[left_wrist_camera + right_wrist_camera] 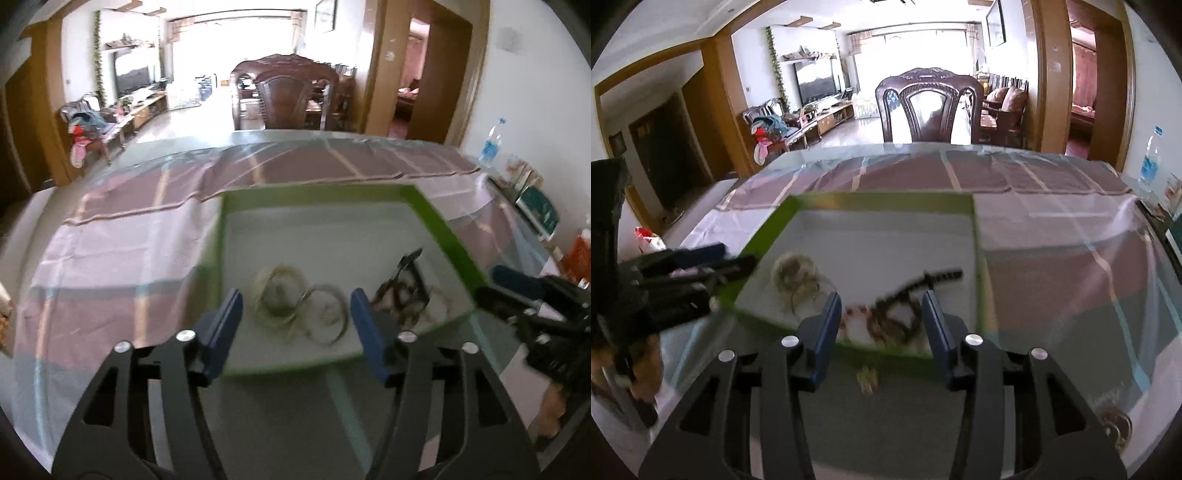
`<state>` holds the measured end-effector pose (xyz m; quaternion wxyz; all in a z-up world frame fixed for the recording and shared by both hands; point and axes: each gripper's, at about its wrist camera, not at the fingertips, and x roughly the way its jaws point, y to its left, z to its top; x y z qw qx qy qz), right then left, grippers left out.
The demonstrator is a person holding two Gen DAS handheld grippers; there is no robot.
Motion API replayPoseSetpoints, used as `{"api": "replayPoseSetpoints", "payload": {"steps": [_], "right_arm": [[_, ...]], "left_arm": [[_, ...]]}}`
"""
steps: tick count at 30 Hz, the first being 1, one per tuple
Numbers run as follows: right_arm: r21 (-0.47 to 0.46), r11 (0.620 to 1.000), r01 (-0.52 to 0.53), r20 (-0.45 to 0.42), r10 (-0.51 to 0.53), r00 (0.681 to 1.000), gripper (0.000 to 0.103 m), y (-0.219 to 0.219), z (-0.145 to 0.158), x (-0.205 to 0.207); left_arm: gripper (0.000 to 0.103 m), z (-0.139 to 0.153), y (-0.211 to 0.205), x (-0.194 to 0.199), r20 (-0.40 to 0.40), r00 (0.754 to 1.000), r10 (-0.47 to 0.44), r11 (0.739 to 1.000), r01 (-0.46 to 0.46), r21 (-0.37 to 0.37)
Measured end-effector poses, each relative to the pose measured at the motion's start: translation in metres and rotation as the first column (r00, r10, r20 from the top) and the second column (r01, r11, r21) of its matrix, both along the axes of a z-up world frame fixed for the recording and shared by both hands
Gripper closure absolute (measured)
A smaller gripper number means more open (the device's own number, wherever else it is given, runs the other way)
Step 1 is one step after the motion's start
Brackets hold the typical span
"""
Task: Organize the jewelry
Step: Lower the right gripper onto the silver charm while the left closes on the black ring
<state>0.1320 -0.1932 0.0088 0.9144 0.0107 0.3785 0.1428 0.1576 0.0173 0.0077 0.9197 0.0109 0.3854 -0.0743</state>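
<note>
A green-rimmed tray with a white floor lies on the table. In it are two metal bangles side by side and a tangle of dark jewelry to their right. My left gripper is open and empty, hovering over the tray's near edge with the bangles between its fingers. In the right wrist view the tray holds the bangles and the dark tangle. My right gripper is open and empty above the tangle. A small gold piece lies on the table outside the tray.
A pink plaid cloth under clear plastic covers the table. A dark wooden chair stands at the far side. A water bottle and boxes sit at the right edge. A round metal item lies near right.
</note>
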Motion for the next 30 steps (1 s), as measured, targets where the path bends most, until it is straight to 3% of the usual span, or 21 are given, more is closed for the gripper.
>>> {"api": "replayPoseSetpoints", "payload": {"steps": [3, 5, 8, 15, 18, 19, 25, 30], "right_arm": [[-0.026, 1.000, -0.013, -0.069, 0.011, 0.998, 0.058, -0.003, -0.017, -0.013], [-0.035, 0.999, -0.018, -0.131, 0.013, 0.991, 0.058, 0.000, -0.035, -0.013], [-0.054, 0.998, -0.038, -0.191, 0.027, 0.981, 0.058, 0.013, -0.058, -0.009], [-0.085, 0.994, -0.064, -0.217, 0.044, 0.975, 0.059, 0.043, -0.089, 0.006], [-0.080, 0.995, -0.055, -0.209, 0.037, 0.977, 0.087, 0.040, -0.093, 0.009], [-0.068, 0.996, -0.052, -0.218, 0.036, 0.975, 0.087, 0.037, -0.093, 0.009], [-0.087, 0.995, -0.053, -0.217, 0.033, 0.976, 0.087, 0.023, -0.088, -0.020], [-0.059, 0.998, -0.031, -0.212, 0.018, 0.977, 0.087, 0.006, -0.093, -0.041]], "left_arm": [[0.035, -0.012, 0.000, -0.032, -0.013, 1.000, 0.012, 0.997, -0.011, 0.072], [0.028, -0.024, -0.004, -0.051, -0.035, 0.999, -0.009, 0.997, 0.011, 0.071], [0.028, -0.042, -0.012, -0.072, -0.083, 0.995, -0.062, 0.996, 0.066, 0.058], [0.025, -0.065, -0.040, -0.099, -0.136, 0.979, -0.154, 0.984, 0.165, 0.074], [0.025, -0.068, -0.043, -0.101, -0.142, 0.973, -0.179, 0.981, 0.187, 0.044], [0.026, -0.069, -0.043, -0.101, -0.145, 0.971, -0.191, 0.980, 0.196, 0.022], [0.049, -0.070, -0.050, -0.109, -0.143, 0.954, -0.262, 0.965, 0.254, -0.070], [0.068, -0.084, -0.063, -0.107, -0.182, 0.936, -0.302, 0.953, 0.291, -0.089]]}}
